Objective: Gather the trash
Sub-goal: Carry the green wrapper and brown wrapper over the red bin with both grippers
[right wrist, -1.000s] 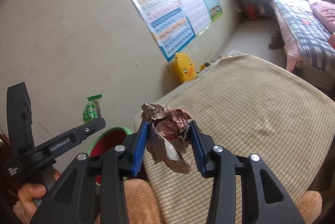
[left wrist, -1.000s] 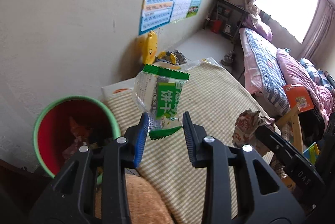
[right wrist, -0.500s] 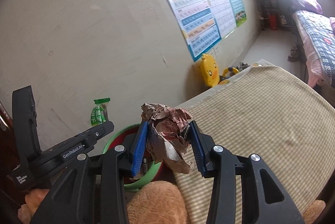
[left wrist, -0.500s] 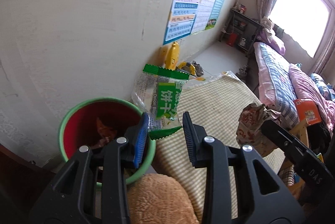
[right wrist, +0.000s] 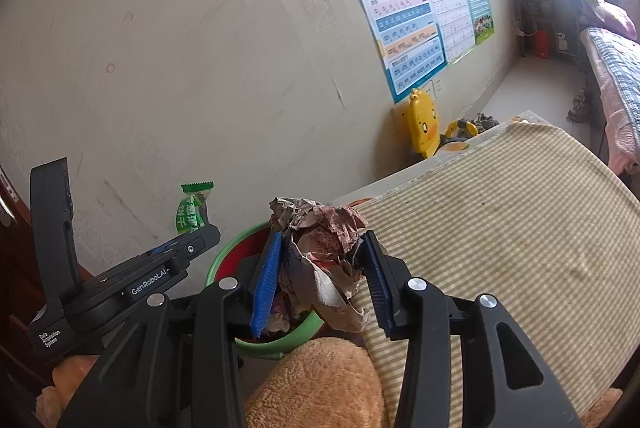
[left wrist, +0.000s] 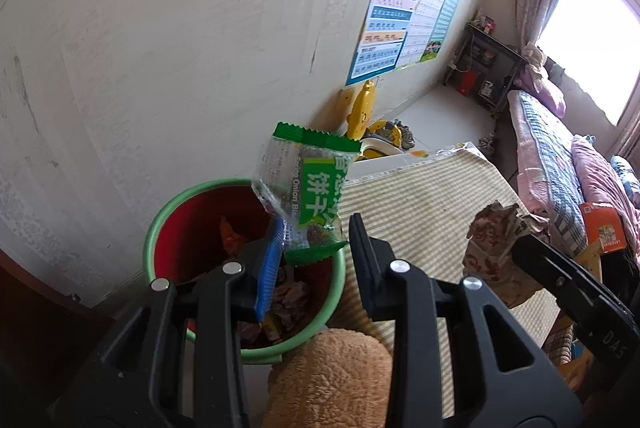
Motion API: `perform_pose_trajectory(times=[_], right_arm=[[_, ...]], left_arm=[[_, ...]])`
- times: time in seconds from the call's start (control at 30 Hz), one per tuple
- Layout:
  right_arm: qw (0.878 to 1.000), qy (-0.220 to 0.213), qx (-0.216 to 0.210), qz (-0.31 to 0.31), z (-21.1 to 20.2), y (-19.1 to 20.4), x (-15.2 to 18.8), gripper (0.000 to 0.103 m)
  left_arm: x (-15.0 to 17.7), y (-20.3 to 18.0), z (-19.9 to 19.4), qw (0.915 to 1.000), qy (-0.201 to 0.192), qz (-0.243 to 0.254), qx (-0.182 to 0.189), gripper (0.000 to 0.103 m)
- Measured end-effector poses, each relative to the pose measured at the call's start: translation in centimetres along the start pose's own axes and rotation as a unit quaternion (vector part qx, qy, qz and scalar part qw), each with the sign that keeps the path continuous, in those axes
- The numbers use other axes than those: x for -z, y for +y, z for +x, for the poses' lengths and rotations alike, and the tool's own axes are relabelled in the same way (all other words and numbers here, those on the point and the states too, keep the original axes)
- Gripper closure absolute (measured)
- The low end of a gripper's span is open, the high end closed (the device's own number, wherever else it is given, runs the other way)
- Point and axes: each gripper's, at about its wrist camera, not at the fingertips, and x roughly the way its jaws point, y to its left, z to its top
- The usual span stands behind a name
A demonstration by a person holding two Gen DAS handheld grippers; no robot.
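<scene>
A green and clear biscuit wrapper (left wrist: 306,189) stands against the blue pad of my left gripper (left wrist: 316,252), whose jaws stand apart, over the rim of a green bin with a red inside (left wrist: 180,228). The wrapper touches only the left finger. My right gripper (right wrist: 320,268) is shut on a crumpled brown paper wad (right wrist: 320,252), held at the bin's edge (right wrist: 224,260). The wad also shows in the left wrist view (left wrist: 496,248), and the wrapper in the right wrist view (right wrist: 193,207).
The bin holds several scraps and stands beside a bed with a striped cover (right wrist: 500,228). A brown plush toy (left wrist: 332,380) lies below the grippers. A wall with posters (right wrist: 404,19) is behind; a yellow duck toy (right wrist: 424,127) stands on the floor.
Both grippers have swung left toward the bin. The left jaws have opened wider and the wrapper now sits over the bin. The right gripper still holds the wad.
</scene>
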Motion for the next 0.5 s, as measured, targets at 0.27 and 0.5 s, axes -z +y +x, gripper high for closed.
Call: perform_pose_trajectory(times=[0.27, 0.5], right_arm=[[1.000, 0.019, -0.009, -0.014, 1.8, 1.5, 0.1, 0.063], [0.999, 0.027, -0.015, -0.017, 3.1, 2.4, -0.1, 0.063]], left_arm=[[0.3, 2.3, 0.4, 0.9998, 0.007, -0.014, -0.013, 0.072], [0.6, 3.9, 1.1, 0.9992, 0.017, -0.025, -0.024, 0.072]])
